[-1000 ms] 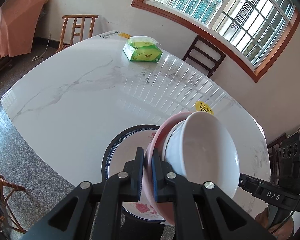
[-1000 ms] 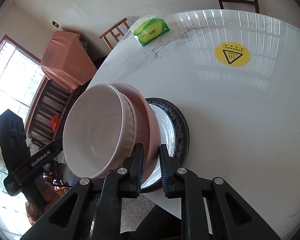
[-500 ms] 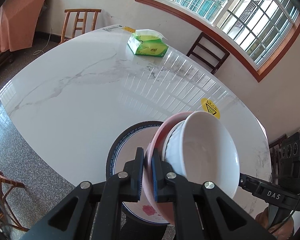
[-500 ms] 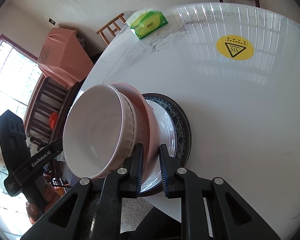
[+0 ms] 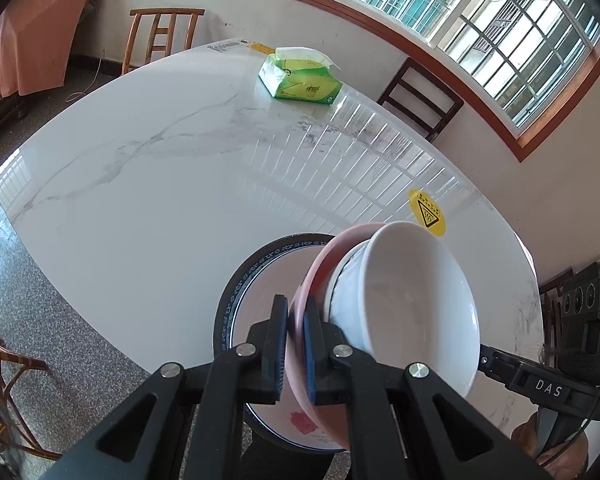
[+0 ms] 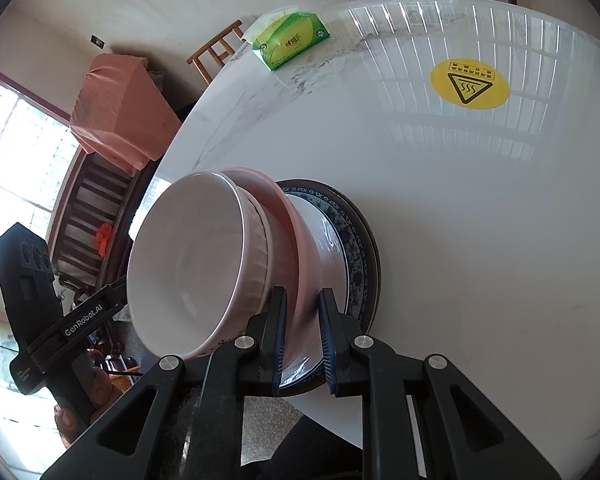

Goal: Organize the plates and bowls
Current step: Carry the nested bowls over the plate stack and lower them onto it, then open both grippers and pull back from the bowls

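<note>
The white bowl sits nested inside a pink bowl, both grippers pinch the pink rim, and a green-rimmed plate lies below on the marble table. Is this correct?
Not quite: the plate has a dark blue patterned rim, not green, as the right wrist view shows. The rest holds: the white bowl sits nested in the pink bowl, and the left gripper and right gripper each pinch the pink rim above the marble table.

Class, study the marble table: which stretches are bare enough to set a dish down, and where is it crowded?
Bare: the wide stretch between the tissue pack and the blue-rimmed plate, and the patch around the yellow sticker. Crowded: the near edge, where both tongs grip the pink bowl, with the white bowl nested inside, over the plate.
</note>
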`<action>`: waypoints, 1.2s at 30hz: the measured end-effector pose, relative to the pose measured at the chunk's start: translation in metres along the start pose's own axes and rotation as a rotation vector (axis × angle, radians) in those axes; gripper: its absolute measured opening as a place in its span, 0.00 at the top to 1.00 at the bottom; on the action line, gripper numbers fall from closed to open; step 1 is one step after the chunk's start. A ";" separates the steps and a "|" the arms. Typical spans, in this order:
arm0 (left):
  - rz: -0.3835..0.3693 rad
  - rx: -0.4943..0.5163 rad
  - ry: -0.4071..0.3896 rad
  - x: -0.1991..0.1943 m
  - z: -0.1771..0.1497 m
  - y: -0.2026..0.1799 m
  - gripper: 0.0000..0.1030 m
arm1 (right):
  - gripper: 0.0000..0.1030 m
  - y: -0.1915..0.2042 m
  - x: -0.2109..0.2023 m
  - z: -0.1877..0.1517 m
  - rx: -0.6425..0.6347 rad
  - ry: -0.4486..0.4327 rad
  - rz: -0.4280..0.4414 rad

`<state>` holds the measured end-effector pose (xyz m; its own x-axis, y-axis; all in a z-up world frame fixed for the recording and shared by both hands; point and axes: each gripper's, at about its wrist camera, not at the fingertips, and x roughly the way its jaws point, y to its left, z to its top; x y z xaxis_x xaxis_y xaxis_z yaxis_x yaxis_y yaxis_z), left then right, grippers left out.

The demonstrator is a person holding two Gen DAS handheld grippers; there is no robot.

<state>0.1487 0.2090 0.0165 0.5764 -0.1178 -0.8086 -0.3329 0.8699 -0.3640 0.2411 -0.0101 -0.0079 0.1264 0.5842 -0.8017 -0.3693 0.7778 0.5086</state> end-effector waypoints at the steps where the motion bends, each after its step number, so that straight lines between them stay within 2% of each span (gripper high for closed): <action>1: -0.001 -0.001 0.001 0.001 0.000 0.000 0.95 | 0.83 0.000 0.000 0.000 0.001 0.000 -0.001; 9: -0.003 -0.001 -0.006 0.001 0.000 0.002 0.94 | 0.83 0.000 0.000 0.001 0.005 -0.003 0.001; 15: 0.006 0.027 -0.039 0.000 -0.004 -0.001 0.94 | 0.83 -0.002 0.000 0.000 0.008 -0.013 0.007; 18: 0.006 0.031 -0.069 -0.001 -0.007 0.001 0.91 | 0.83 -0.002 0.000 -0.003 0.002 -0.031 0.003; 24: 0.029 0.049 -0.139 -0.003 -0.014 0.006 0.72 | 0.82 0.001 -0.003 -0.007 -0.021 -0.101 -0.018; 26: 0.029 0.038 -0.150 -0.003 -0.016 0.012 0.62 | 0.80 0.004 -0.004 -0.010 -0.043 -0.123 -0.036; 29: 0.013 0.009 -0.159 -0.002 -0.017 0.020 0.54 | 0.76 0.005 -0.005 -0.012 -0.054 -0.155 -0.048; 32: 0.006 0.005 -0.168 -0.003 -0.019 0.023 0.53 | 0.69 0.000 -0.006 -0.014 -0.043 -0.184 -0.045; 36: 0.048 0.042 -0.214 -0.009 -0.026 0.018 0.53 | 0.62 -0.009 -0.010 -0.018 -0.007 -0.238 0.008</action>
<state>0.1178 0.2134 0.0055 0.7075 0.0246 -0.7063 -0.3348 0.8918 -0.3043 0.2264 -0.0272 -0.0102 0.3360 0.6295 -0.7006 -0.3777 0.7714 0.5121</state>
